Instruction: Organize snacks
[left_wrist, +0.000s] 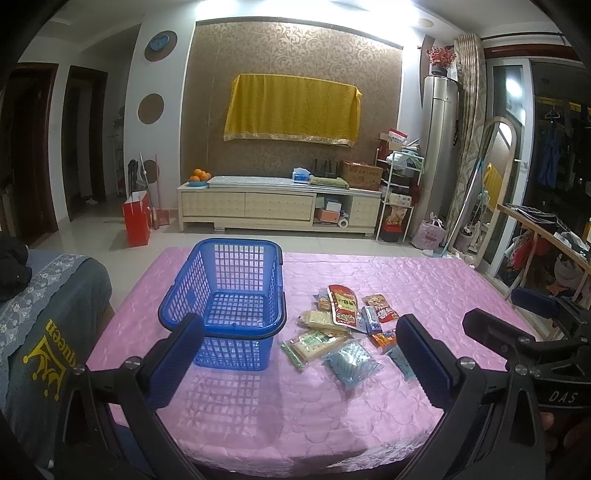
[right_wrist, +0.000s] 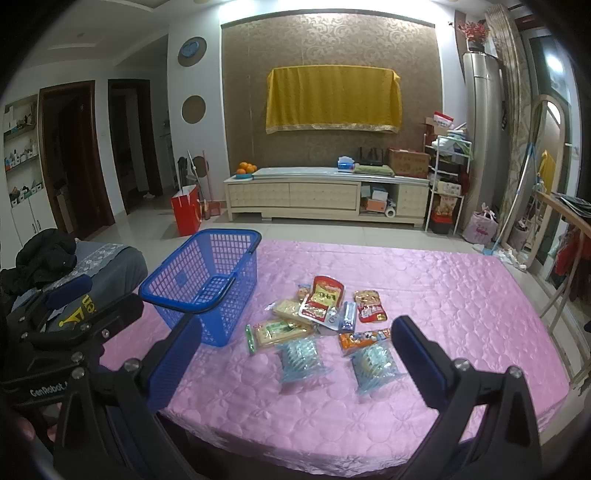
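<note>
Both grippers (left_wrist: 299, 350) (right_wrist: 295, 354) short of snacks (right_wrist: 325, 321)

Your left gripper (left_wrist: 303, 354) is a black frame of angular, ribbed plastic arms, each ending in a flat finger faced with a blue, finely ridged pad (left_wrist: 184, 347). Round silver screws sit at the joints where the arms hinge. Your right gripper (right_wrist: 295, 354) is built the same way: black struts, blue pads (right_wrist: 417, 354), silver screw heads. Seen from the left camera, the right unit's black body carries white lettering reading "DAS" and a blue cushioned block on top. From the right camera, the left unit's body shows white lettering "GenRobot" and the same blue block.
</note>
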